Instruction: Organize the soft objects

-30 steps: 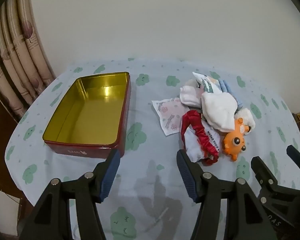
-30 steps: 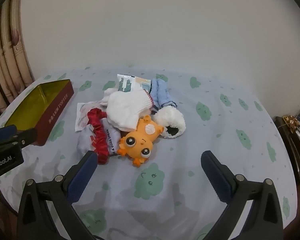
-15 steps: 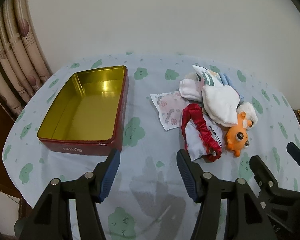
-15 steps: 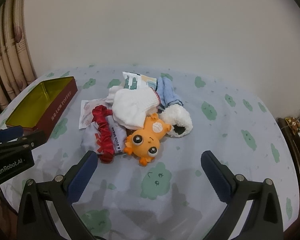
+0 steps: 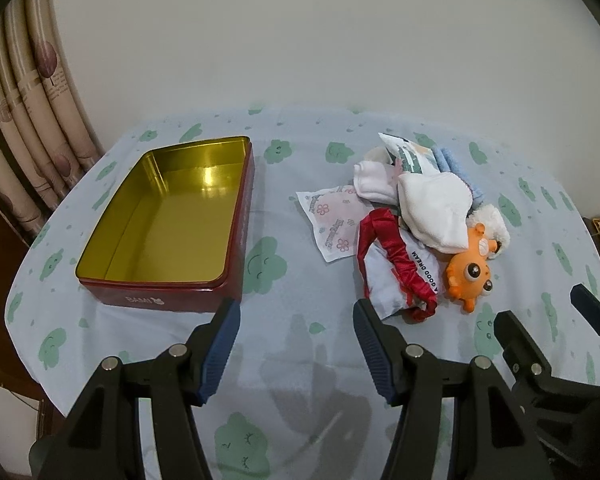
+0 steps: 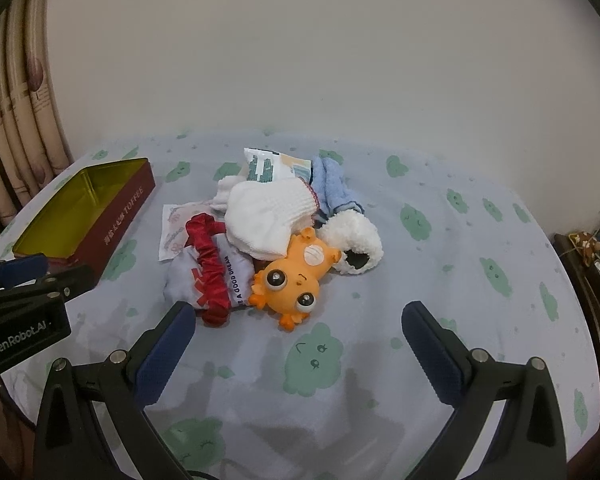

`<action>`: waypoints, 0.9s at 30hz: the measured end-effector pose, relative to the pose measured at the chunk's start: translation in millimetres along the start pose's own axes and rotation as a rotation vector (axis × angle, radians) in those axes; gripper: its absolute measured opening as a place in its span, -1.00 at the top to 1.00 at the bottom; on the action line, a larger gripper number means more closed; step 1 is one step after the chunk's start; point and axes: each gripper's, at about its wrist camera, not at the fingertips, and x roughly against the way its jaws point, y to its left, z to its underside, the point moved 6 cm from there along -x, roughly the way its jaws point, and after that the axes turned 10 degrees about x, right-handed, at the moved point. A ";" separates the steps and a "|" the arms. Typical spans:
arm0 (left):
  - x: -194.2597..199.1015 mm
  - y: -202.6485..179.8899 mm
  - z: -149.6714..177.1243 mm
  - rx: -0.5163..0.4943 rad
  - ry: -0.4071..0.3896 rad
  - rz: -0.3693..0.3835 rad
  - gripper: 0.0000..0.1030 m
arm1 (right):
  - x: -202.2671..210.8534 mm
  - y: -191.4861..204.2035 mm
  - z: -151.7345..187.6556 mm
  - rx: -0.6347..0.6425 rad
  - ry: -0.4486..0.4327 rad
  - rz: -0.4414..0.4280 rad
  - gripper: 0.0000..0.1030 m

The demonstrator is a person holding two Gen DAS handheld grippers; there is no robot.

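**Empty tin waits left, soft pile heaped right**

One red tin [image 5: 168, 216], its gold inside bare, sits at the left of the counter [image 5: 292, 400], well apart from the pile, likely the place meant for the soft things. The left gripper [image 5: 296, 344] hangs over bare cloth between tin and pile, jaws wide, holding nothing. In the heap I count one flowered packet [image 5: 332, 220], one red scrunchie [image 6: 210, 268], two white socks, the larger [image 6: 264, 216] draped on top, one blue cloth [image 6: 332, 188] and one orange toy [image 6: 292, 280]. The right gripper [image 6: 296, 344] faces the toy, jaws wide and empty, probably lined up to take it first.
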 end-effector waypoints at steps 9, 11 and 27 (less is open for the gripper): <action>2.9 0.2 -0.3 0.004 -0.007 0.003 -0.17 | 0.3 0.5 0.8 -0.021 -0.005 0.001 -0.99; 2.8 0.1 -0.2 0.004 -0.007 0.004 -0.17 | 0.5 0.4 1.4 -0.022 -0.003 0.006 -0.99; 3.6 1.3 0.5 0.005 -0.007 0.001 -0.17 | 0.8 2.2 2.3 -0.028 0.000 0.000 -0.99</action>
